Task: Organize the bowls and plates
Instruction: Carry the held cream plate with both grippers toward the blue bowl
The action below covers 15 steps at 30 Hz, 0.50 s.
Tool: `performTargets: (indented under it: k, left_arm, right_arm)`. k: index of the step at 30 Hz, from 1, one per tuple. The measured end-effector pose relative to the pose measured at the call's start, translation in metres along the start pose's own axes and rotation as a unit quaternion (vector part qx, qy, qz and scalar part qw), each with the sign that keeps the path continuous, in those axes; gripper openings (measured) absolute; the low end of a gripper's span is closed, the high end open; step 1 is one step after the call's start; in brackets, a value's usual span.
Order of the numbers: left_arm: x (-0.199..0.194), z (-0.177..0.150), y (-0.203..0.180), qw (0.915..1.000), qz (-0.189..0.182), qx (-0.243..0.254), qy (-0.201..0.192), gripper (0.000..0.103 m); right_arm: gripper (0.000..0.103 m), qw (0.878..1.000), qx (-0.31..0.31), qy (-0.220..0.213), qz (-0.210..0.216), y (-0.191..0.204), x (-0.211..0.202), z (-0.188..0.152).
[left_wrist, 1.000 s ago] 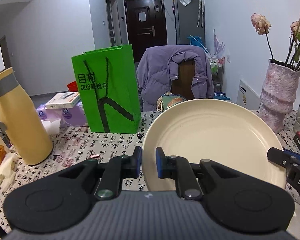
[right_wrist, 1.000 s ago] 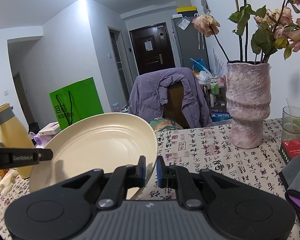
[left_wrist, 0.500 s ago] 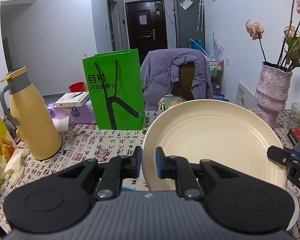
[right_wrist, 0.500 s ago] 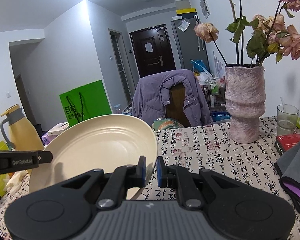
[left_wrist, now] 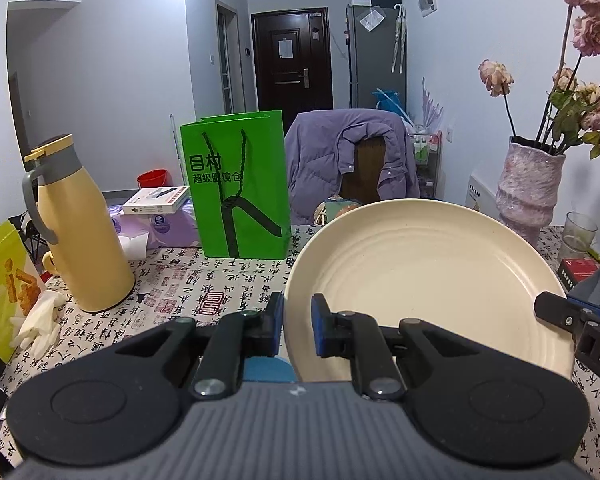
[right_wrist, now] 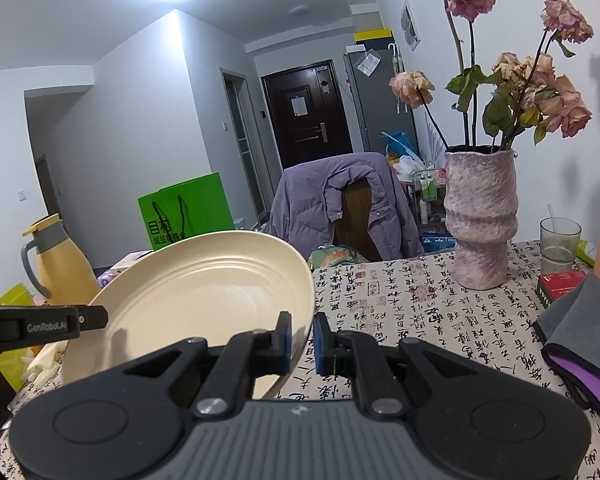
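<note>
Both tools grip one cream plate [left_wrist: 420, 272], held tilted above the patterned worktop [left_wrist: 188, 280]: the left tool [left_wrist: 298, 330] is clamped on its left rim, the right tool [right_wrist: 300, 338] on its right rim. Something blue [left_wrist: 268, 370] lies beneath the plate, possibly another dish.

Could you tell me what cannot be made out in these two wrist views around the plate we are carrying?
- Table under the cream plate: hidden by the plate in both views.
- Blue object below the left gripper: mostly covered by the gripper body, so its kind is unclear.
- Near rim of the plate: hidden behind the right gripper in the right view.
- Contents of the glass: too small to tell.
</note>
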<state>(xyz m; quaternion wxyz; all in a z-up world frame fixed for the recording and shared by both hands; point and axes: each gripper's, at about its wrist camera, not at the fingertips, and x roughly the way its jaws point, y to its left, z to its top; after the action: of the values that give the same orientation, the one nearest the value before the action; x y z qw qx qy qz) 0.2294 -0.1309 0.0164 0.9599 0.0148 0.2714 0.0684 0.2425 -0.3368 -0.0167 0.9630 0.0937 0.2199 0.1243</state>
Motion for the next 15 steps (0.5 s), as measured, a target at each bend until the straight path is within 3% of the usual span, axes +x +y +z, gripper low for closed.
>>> performTargets:
  k: [15]
  left_arm:
    - [-0.033,-0.009,0.01,0.9999,-0.006,-0.003,-0.012,0.015]
  right_arm:
    - [0.011,1.0,-0.005,-0.01,-0.004,0.014,-0.032,-0.006]
